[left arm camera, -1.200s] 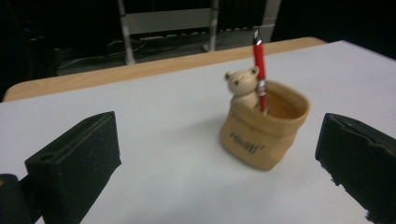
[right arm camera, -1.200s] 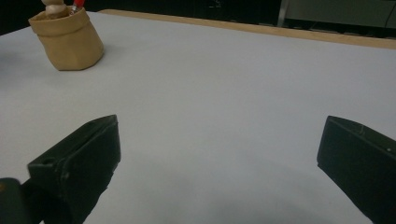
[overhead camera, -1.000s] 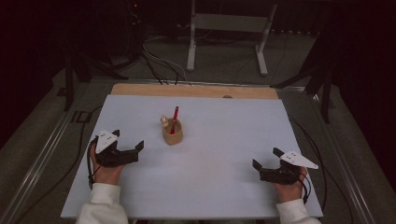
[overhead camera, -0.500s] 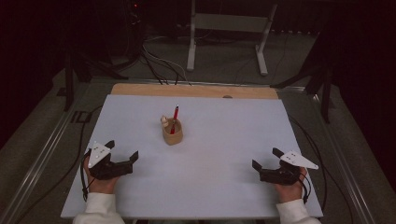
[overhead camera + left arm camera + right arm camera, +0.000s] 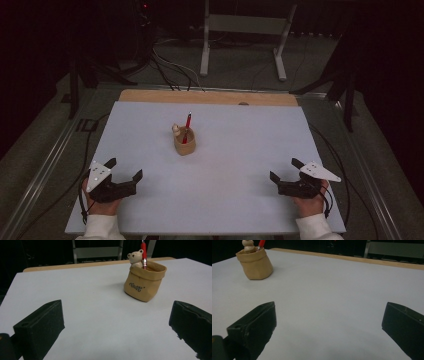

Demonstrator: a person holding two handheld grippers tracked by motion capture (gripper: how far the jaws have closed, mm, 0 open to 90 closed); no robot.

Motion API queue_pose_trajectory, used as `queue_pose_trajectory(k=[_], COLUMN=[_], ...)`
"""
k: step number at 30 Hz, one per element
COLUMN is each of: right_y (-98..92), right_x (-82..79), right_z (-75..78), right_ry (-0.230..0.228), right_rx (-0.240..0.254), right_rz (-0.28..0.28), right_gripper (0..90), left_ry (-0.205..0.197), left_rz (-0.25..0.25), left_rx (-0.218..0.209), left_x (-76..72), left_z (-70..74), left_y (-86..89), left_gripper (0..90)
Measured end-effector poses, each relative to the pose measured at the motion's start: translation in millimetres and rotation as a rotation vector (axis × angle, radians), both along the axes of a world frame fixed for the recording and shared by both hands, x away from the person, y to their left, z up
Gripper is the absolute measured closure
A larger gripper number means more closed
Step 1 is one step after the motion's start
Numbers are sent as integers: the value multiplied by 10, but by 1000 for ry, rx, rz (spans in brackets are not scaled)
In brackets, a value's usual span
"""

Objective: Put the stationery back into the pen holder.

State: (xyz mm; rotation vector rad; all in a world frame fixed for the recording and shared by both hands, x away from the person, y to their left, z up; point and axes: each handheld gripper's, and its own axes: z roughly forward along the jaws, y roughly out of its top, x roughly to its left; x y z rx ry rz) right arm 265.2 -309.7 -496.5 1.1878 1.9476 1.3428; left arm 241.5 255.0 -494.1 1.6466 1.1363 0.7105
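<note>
I read the left gripper [image 5: 123, 168] at the near left of the white table [image 5: 240, 150], jaws spread wide with nothing between them. The right gripper [image 5: 283, 168] sits at the near right in the same condition — wide apart, empty. The tan pen holder [image 5: 184, 142] stands upright near the middle of the table, well apart from both grippers. A red pen [image 5: 188, 125] rises from it, tilted slightly, and a small bear figure [image 5: 135, 259] perches at its rim — touching the pen, as far as I can tell.
</note>
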Motion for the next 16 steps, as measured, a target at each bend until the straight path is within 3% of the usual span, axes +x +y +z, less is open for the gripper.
queue_pose_trajectory(k=[5, 16], right_y=[2, 0], right_x=[-1, 9], right_z=[-1, -10], right_ry=[0, 6], right_rx=[-4, -13], right_rz=[-2, 0], right_gripper=[0, 0], left_ry=[-2, 3], left_rz=[-7, -9], left_rx=[20, 23], left_x=[-2, 17], left_z=[-9, -25], left_y=[-33, -49], left_gripper=[4, 4])
